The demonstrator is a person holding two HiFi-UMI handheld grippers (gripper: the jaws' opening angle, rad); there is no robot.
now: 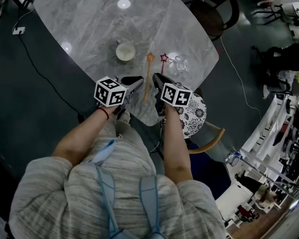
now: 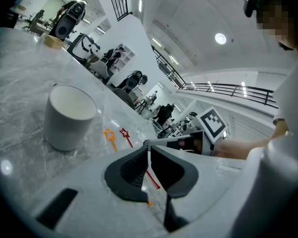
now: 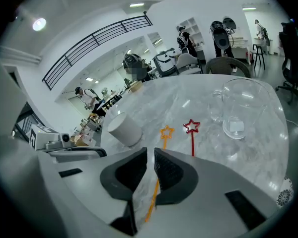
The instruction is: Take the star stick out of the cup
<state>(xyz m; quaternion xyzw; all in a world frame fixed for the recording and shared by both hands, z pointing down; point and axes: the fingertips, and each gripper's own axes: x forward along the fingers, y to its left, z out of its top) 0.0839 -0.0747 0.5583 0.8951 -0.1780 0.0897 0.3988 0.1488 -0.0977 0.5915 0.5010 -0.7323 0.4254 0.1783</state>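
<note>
A white cup (image 1: 125,51) (image 2: 68,115) (image 3: 124,128) stands upright on the marble table (image 1: 89,19), and no stick shows in it. An orange star stick (image 1: 148,73) (image 3: 164,135) (image 2: 110,136) and a red star stick (image 1: 164,59) (image 3: 191,131) (image 2: 125,135) lie flat on the table to the cup's right. My left gripper (image 1: 138,79) (image 2: 149,148) hovers near the table's front edge, shut and with nothing in it. My right gripper (image 1: 156,76) (image 3: 150,152) is beside it, above the orange stick's lower end, shut and with nothing in it.
A clear glass mug (image 1: 178,62) (image 3: 241,108) stands right of the red stick, with a smaller glass (image 3: 216,104) by it. A dark chair (image 1: 217,6) is beyond the table's far right. A patterned stool (image 1: 195,114) is under the near edge.
</note>
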